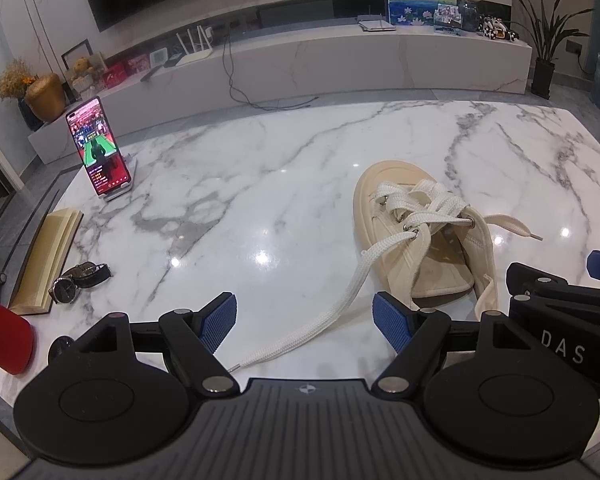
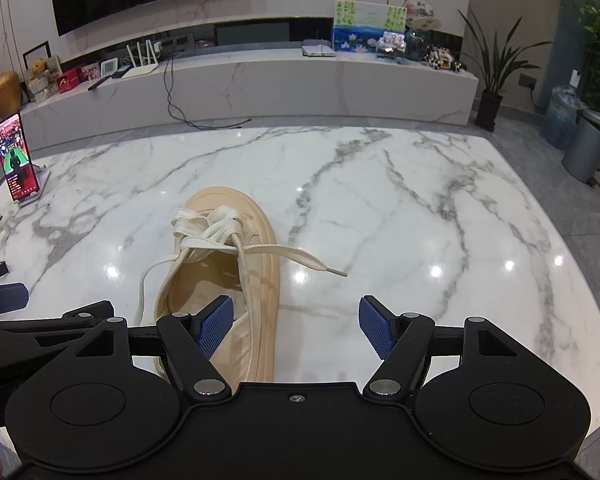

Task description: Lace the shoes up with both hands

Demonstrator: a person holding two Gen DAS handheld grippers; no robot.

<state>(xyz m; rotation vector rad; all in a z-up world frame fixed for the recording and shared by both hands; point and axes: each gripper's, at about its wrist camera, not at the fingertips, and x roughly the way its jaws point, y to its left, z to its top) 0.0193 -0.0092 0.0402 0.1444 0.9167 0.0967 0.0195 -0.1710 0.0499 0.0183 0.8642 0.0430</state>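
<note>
You're over a glossy white marble surface [image 1: 260,184] in a living room, a long media bench and a dark screen along the far wall. On it sits the cream shoe [image 2: 228,280], toe pointing away from you, heel nearest, laces [image 1: 424,204] crossed through the upper eyelets and not tied. One loose lace end [image 1: 320,320] trails off the shoe's left side toward you and runs flat on the marble, its tip lying between the fingers of your left hand-held gripper [image 1: 304,322]. The other lace end [image 2: 300,254] stretches out to the right, tip resting on the marble.

Your left hand-held gripper is spread wide, blue pads apart, holding nothing; it hangs just left of the shoe's heel. Your right hand-held gripper [image 2: 296,326] is also spread wide and empty, its left pad [image 2: 216,326] in front of the heel opening, its right pad over bare marble. Whether that pad touches the shoe, you can't tell.

Further out on the left: a lit phone [image 1: 98,146] propped on a stand, an open book [image 1: 48,260], a wristwatch [image 1: 78,282] beside it, and a red mug [image 1: 4,338] at the near-left edge.
</note>
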